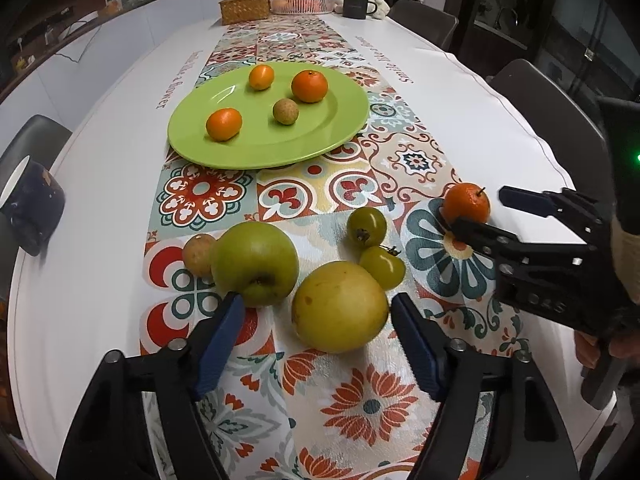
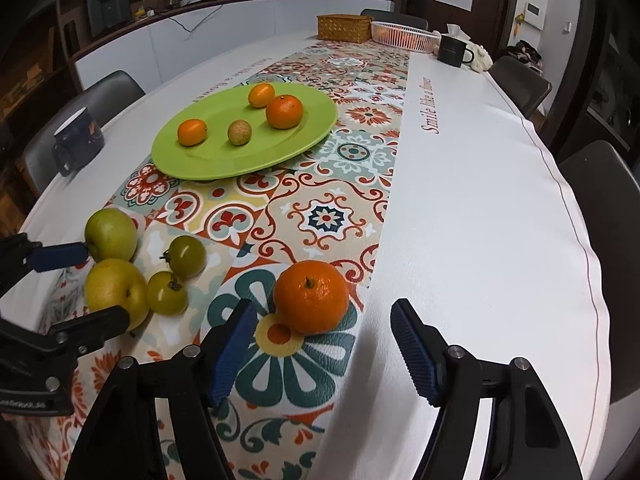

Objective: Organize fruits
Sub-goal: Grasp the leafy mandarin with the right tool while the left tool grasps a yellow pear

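Note:
A green plate (image 1: pixel 304 140) (image 2: pixel 304 128) holds three orange fruits and a small brown one (image 1: pixel 285 111). On the runner lie a green apple (image 1: pixel 256 262) (image 2: pixel 111 234), a yellow apple (image 1: pixel 340 312) (image 2: pixel 114 290), two green tomatoes (image 1: pixel 366 226) (image 2: pixel 186 254), a brown fruit (image 1: pixel 198 254) and a mandarin (image 1: pixel 467 204) (image 2: pixel 311 296). My left gripper (image 1: pixel 316 316) is open, its jaws either side of the yellow apple. My right gripper (image 2: pixel 322 320) (image 1: pixel 472 210) is open, its jaws standing either side of the mandarin.
A dark mug (image 1: pixel 32 208) (image 2: pixel 78 138) sits at the table's left edge. A wicker box (image 1: pixel 244 8) (image 2: pixel 344 27), a white basket (image 1: pixel 302 3) (image 2: pixel 404 36) and a black mug (image 1: pixel 356 6) (image 2: pixel 452 51) stand at the far end. Chairs ring the table.

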Motion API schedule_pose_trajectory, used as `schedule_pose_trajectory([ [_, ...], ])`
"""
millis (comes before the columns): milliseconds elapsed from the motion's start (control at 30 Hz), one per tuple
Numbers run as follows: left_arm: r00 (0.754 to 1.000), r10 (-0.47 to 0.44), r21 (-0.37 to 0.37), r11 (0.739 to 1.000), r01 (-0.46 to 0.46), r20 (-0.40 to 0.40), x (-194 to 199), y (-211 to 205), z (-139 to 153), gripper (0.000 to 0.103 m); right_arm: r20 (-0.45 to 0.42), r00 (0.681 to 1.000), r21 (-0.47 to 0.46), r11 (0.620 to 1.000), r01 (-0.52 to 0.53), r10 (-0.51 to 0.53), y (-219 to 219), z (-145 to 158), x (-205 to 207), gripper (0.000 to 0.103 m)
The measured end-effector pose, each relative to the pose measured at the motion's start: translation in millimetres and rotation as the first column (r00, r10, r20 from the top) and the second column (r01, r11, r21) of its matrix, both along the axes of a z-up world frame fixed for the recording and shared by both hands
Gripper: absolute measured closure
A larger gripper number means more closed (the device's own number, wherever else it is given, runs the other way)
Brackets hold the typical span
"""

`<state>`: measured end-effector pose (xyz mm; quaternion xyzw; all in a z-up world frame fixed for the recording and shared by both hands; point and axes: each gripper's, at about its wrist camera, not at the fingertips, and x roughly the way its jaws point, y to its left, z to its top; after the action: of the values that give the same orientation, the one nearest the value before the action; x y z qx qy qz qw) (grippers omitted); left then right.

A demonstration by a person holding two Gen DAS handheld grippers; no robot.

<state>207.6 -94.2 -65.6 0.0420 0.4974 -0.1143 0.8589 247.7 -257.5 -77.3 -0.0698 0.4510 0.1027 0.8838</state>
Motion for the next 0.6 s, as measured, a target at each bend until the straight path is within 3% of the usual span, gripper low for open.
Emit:
schedule_pose_trajectory([
  [167, 1.0, -0.028, -0.024, 0.999, 0.028, -0.014, -0.9, -2.3, 1.8, 0.044, -0.019, 1.0, 0.007, 1.0, 0.012, -0.012, 0.3, -7.1, 6.3, 0.04],
  [533, 0.996, -0.085, -0.039, 0.996, 0.085, -0.002, 5.0, -13.0, -6.2, 0.045, -0.03, 0.999, 0.03, 0.999, 0.012, -0.011, 4.4, -13.0, 10.7, 0.058],
  [600, 0.996, -0.084, -0.045, 0.996, 0.083, -0.016, 6.0, -12.3, -10.5, 0.052, -0.031, 0.999, 0.026, 1.0, 0.014, -0.013, 5.8, -12.6, 9.6, 0.061],
])
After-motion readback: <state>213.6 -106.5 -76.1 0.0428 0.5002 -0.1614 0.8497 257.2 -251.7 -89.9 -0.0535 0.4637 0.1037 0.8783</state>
